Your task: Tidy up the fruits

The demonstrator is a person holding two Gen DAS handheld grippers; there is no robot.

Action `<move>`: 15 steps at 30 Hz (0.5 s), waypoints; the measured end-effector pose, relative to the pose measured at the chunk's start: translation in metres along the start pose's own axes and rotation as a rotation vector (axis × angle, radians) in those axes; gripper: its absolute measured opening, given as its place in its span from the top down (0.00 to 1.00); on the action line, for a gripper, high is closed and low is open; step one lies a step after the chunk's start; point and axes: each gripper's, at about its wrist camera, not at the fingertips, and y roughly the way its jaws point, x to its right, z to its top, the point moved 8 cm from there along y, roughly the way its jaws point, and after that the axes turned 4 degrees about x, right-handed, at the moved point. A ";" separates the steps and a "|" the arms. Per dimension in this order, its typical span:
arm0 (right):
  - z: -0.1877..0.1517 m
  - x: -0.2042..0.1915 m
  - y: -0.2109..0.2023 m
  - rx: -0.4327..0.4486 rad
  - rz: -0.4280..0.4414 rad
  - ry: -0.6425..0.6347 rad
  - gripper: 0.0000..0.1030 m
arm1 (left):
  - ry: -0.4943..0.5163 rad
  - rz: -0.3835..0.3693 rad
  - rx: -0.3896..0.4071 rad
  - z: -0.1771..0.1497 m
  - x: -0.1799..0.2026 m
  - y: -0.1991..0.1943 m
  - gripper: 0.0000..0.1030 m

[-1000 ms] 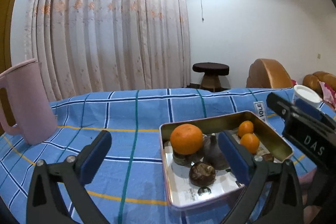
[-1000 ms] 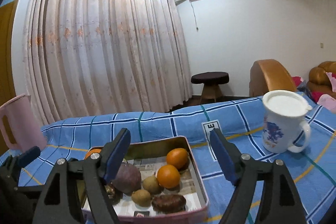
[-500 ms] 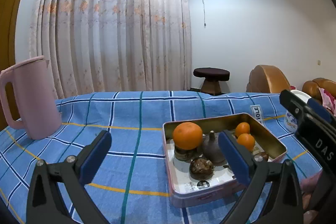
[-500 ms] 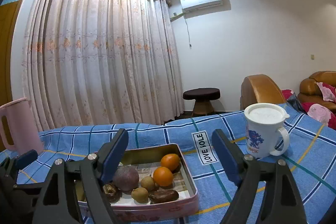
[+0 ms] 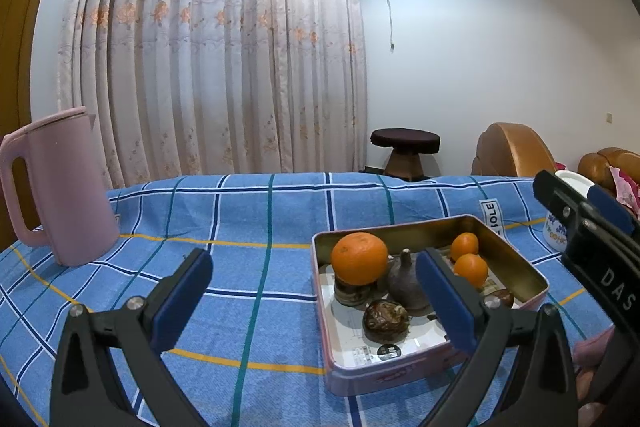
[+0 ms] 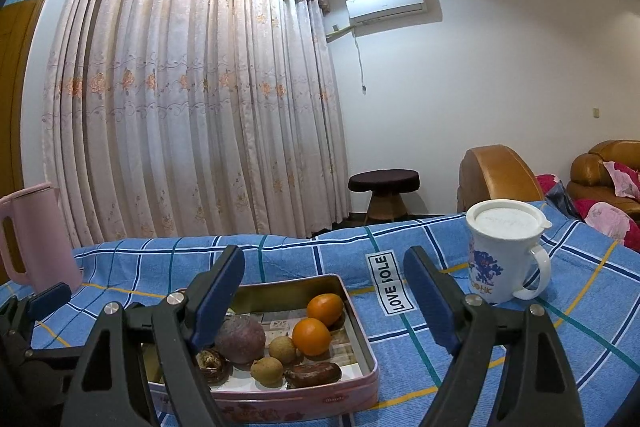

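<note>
While the right gripper (image 6: 324, 291) hangs with its jaws spread wide and nothing between them, its left finger (image 6: 216, 299) covers the near-left corner of the tin (image 6: 360, 331), so part of the fruit there is lost from sight. Visible past that finger: a purple round fruit (image 6: 240, 339), two small oranges (image 6: 318, 321), two little brown fruits (image 6: 276, 359) and a dark oblong one (image 6: 312, 375). The big orange (image 5: 359, 258) shows only from the left wrist view, just inside the left gripper's (image 5: 312, 297) right finger (image 5: 444, 299). That gripper gapes empty too, bare blue checked cloth (image 5: 248, 283) between its fingers. Right of the right gripper, near its fingertip, stands the lidded white mug (image 6: 504, 251); far left, the pink jug (image 5: 60, 187), its handle cut by the frame edge.
</note>
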 end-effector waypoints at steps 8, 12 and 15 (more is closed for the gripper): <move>0.002 0.002 -0.001 0.006 -0.004 -0.003 0.19 | -0.003 0.008 -0.004 0.000 -0.001 -0.001 0.00; 0.002 0.002 -0.002 0.004 -0.004 -0.002 0.19 | -0.003 0.011 -0.005 0.000 -0.002 -0.001 0.00; 0.002 0.002 -0.002 0.003 -0.005 -0.004 0.19 | -0.002 0.020 -0.009 -0.001 -0.002 0.000 0.00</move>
